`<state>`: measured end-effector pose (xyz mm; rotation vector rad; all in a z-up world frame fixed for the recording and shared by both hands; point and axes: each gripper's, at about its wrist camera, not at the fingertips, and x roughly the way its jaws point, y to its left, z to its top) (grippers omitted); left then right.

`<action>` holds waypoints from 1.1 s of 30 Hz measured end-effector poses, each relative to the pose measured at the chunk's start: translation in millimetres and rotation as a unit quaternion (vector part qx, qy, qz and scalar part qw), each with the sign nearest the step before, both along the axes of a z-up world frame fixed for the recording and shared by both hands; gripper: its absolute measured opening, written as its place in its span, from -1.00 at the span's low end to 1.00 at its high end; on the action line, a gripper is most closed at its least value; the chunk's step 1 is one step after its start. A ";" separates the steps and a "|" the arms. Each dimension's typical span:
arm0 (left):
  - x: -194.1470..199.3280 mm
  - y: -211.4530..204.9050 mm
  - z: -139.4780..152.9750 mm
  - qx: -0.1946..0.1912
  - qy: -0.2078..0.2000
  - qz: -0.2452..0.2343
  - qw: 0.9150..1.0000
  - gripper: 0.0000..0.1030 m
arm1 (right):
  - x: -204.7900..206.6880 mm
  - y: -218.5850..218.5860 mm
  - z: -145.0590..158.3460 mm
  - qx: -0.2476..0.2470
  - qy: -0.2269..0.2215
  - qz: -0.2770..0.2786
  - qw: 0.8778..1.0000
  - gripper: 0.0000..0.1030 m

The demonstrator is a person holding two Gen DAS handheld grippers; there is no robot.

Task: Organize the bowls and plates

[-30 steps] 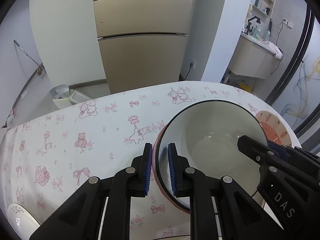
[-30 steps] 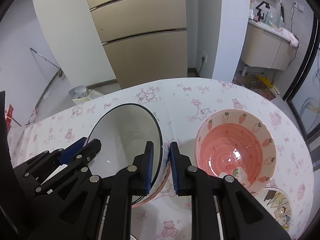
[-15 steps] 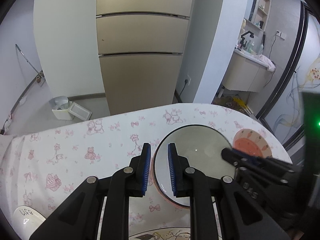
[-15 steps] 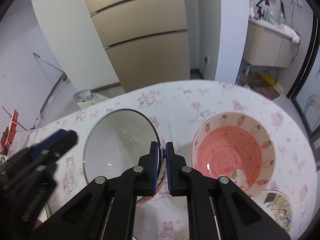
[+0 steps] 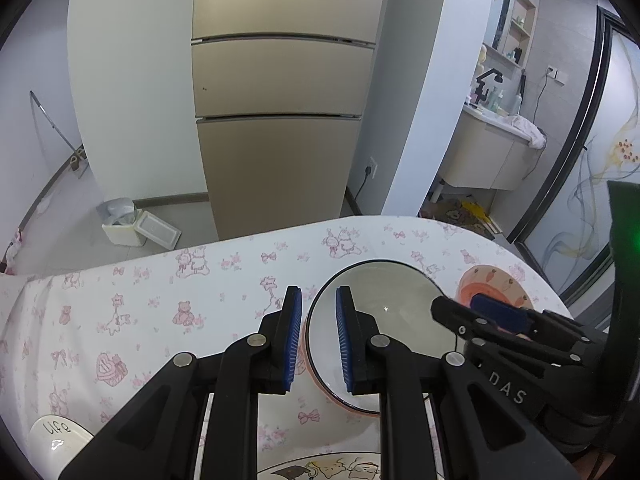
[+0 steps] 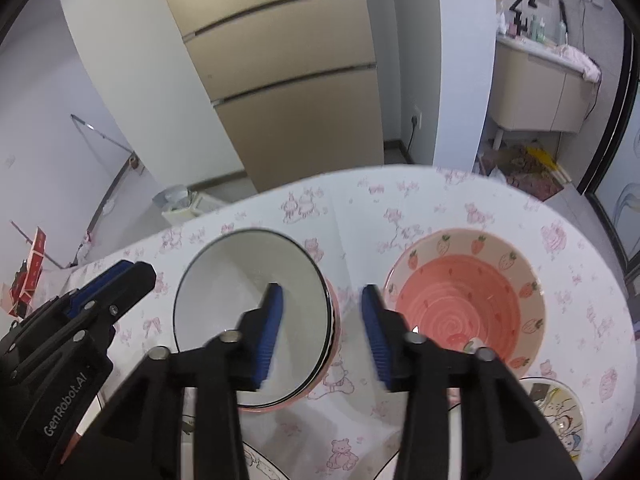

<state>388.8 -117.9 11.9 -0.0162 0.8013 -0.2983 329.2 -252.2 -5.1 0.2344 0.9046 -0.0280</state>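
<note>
1. White bowl (image 6: 256,312), dark rim, sat nested in a pink-sided bowl on the bench (image 6: 440,200), left of centre in the right wrist view.
2. Strawberry bowl (image 6: 464,304) stood just right of it, apart, upright, empty.
3. Right gripper (image 6: 322,334) was spread wide, holding nothing; its left pad hung over the white bowl's inside and its right pad over the gap between the bowls.
4. Left gripper (image 5: 317,338) was at a narrow gap, empty; the white bowl's (image 5: 384,328) left rim lay in line with the gap, contact not visible.
5. Cartoon plate (image 6: 560,416) lay near the right edge, and another printed plate (image 5: 328,470) at the near edge. A white dish (image 5: 56,436) with lettering lay far left.
6. Handling judgement: glazed ceramic, stiff, fairly heavy, slippery and chippable. The thin rim is the best hold, one pad inside the wall and one outside, pinched firmly.
7. Risk: lifting the nested pair by one rim could tip or separate them.
</note>
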 end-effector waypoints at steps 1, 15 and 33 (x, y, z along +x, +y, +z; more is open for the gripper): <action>-1.0 0.3 1.5 0.000 -0.002 0.000 1.000 -0.66 | -1.8 0.7 3.5 -0.006 -0.004 -0.001 1.000 -0.21; -28.1 4.0 39.5 -0.043 -0.051 -0.019 0.998 0.34 | -45.0 -22.1 77.5 -0.024 -0.104 -0.034 0.994 -0.08; -70.0 -68.4 34.5 -0.047 -0.062 -0.112 0.991 0.40 | -76.6 -108.7 72.9 0.001 -0.094 -0.152 0.984 0.05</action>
